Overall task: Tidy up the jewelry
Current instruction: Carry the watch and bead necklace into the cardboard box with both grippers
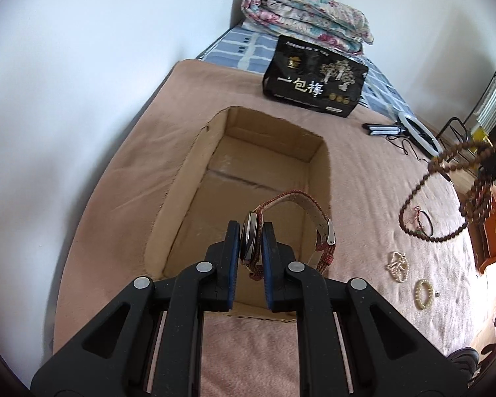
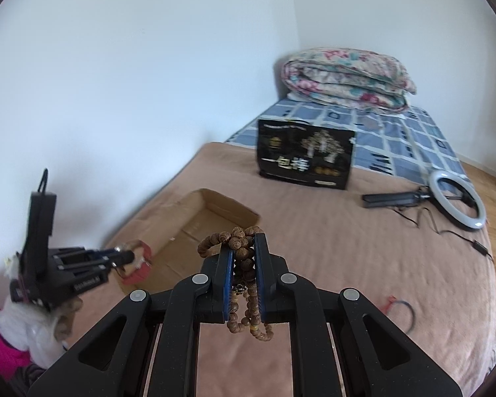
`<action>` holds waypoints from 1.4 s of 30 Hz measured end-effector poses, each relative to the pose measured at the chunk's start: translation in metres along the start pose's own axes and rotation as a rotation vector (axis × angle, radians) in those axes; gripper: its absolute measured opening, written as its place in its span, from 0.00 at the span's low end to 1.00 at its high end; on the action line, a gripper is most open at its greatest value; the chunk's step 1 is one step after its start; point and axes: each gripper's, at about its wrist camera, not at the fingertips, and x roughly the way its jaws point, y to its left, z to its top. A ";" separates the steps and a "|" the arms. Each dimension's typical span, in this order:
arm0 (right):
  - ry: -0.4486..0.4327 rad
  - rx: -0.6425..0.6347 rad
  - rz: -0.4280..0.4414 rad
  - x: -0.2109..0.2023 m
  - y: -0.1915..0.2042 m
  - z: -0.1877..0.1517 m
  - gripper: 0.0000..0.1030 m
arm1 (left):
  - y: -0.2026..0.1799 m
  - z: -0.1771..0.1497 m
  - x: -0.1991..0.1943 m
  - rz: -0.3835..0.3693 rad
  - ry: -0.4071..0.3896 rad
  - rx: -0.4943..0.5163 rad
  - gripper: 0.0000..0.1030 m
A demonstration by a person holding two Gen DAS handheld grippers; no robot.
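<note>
The left gripper (image 1: 251,244) has its fingers closed on the case of a watch (image 1: 249,240) with a red woven strap, which hangs over the near end of the open cardboard box (image 1: 195,168) sunk in the pink blanket (image 1: 347,165) on the bed. The right gripper (image 2: 243,258) has its fingers clamped on a bunched string of wooden prayer beads (image 2: 241,254), held above the blanket just right of the box; loops dangle below the fingers.

To do this step well, I judge each piece should be carried fully over the box floor, lowered close to the cardboard, then let go, one hand at a time so the strap and beads do not tangle. The trailing bead loops could snag the box rim, so they need to clear it.

Counted, near to far: two pale pearl bracelets (image 1: 423,293) on the right of the blanket, one thin dark cord bracelet (image 1: 425,223), one watch, one bead string, one box. Farther off lie one black bag (image 1: 314,77), one ring light (image 2: 456,200) and one folded floral quilt (image 1: 304,16).
</note>
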 end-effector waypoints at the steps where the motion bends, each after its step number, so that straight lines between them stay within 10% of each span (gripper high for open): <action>1: 0.001 -0.006 0.009 0.005 0.006 0.003 0.10 | 0.002 -0.001 0.001 0.005 0.003 -0.001 0.11; 42: 0.173 -0.011 0.022 0.142 0.055 0.009 0.13 | 0.019 -0.003 0.018 0.096 -0.009 0.012 0.11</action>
